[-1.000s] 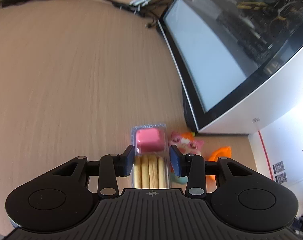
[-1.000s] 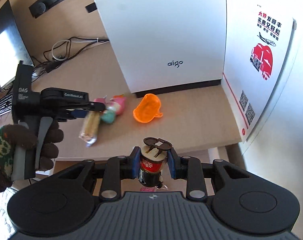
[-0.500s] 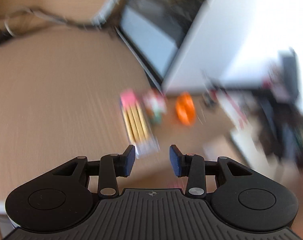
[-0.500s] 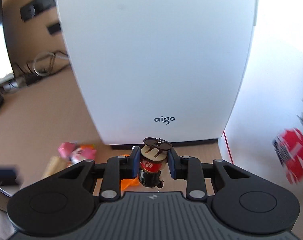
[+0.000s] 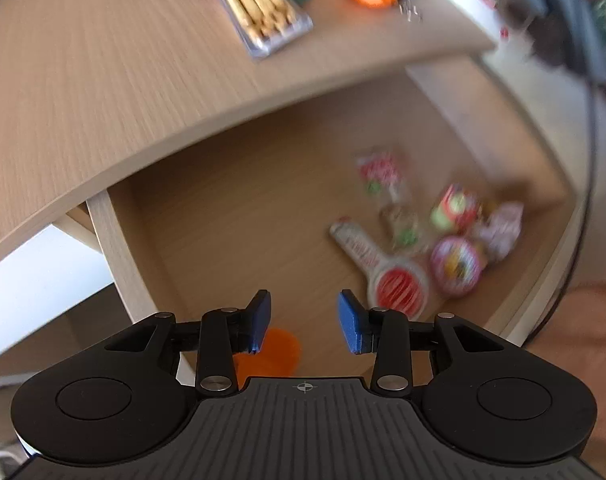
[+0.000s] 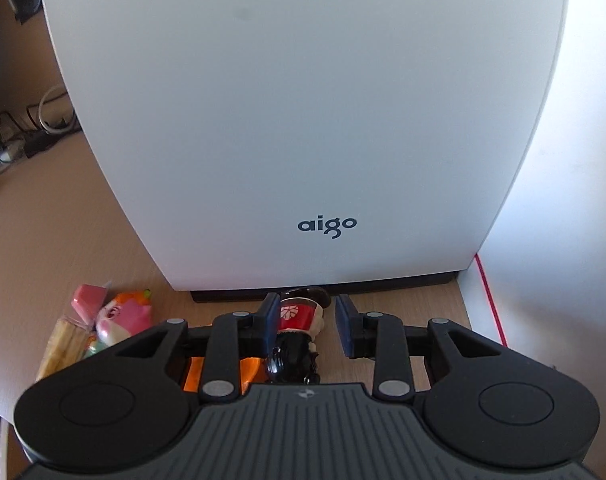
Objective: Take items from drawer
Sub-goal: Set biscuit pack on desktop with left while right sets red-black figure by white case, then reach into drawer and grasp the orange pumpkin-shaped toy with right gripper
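Note:
My left gripper (image 5: pixel 304 320) is open and empty above the open wooden drawer (image 5: pixel 115 248). Several blurred snack packs lie at the drawer's right, among them a red-and-white paddle-shaped pack (image 5: pixel 379 272) and a round pink tub (image 5: pixel 455 266). An orange disc (image 5: pixel 279 354) lies under my left finger. My right gripper (image 6: pixel 307 312) is open low over the desk. A small black figurine with a red label (image 6: pixel 297 320) lies between its fingers, close against the left one. The biscuit-stick pack (image 5: pixel 259 4) rests on the desk top.
A white aigo computer case (image 6: pixel 303 120) stands right in front of the right gripper, with a white wall on its right. A pink toy (image 6: pixel 121 316), the biscuit pack (image 6: pixel 65 346) and an orange plastic piece (image 6: pixel 193 372) lie to its left. Cables run along the desk's back.
My left gripper let go of the biscuit pack on the desk and swung back over the drawer. My right gripper carried the figurine to the desk by the case and opened.

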`<state>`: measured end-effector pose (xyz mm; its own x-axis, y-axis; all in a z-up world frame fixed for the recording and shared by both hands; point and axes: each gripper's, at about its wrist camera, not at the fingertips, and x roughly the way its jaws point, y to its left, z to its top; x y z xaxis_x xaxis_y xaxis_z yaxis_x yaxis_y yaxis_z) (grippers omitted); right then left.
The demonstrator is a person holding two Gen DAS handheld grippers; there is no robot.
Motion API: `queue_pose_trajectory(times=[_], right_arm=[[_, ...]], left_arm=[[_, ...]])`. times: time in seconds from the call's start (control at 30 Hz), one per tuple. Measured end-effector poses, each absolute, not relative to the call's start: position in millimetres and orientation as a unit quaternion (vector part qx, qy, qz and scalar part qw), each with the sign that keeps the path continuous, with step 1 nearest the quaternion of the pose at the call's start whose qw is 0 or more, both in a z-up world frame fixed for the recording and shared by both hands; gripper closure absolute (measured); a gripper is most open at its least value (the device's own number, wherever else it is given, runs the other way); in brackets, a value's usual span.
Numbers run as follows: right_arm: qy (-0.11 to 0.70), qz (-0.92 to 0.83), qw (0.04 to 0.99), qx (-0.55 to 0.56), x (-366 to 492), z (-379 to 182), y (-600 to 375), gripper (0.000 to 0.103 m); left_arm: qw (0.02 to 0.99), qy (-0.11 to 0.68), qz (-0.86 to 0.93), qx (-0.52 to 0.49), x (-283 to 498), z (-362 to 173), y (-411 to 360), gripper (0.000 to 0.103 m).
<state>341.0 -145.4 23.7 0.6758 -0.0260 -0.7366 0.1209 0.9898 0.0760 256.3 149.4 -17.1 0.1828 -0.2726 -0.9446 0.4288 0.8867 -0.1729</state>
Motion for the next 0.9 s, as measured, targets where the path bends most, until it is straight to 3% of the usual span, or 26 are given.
queue_pose_trajectory(times=[0.17,0.5,0.9], right_arm=[[0.379,-0.021,0.922,0.074,303.0,46.6,-146.3,0.068],[0.427,0.047,0.901,0.058,235.3,54.1,-125.1,0.068],[0.524,0.079,0.847,0.029,190.7,-0.4,-86.4,0.068]], left_arm=[[0.754,0.611,-0.230,0.068,254.9,-25.1,153.8,0.062],[0.718,0.642,-0.250,0.095,250.9,-43.8,144.2,0.062],[0.693,0.662,-0.247,0.139,238.5,-52.9,145.3,0.062]])
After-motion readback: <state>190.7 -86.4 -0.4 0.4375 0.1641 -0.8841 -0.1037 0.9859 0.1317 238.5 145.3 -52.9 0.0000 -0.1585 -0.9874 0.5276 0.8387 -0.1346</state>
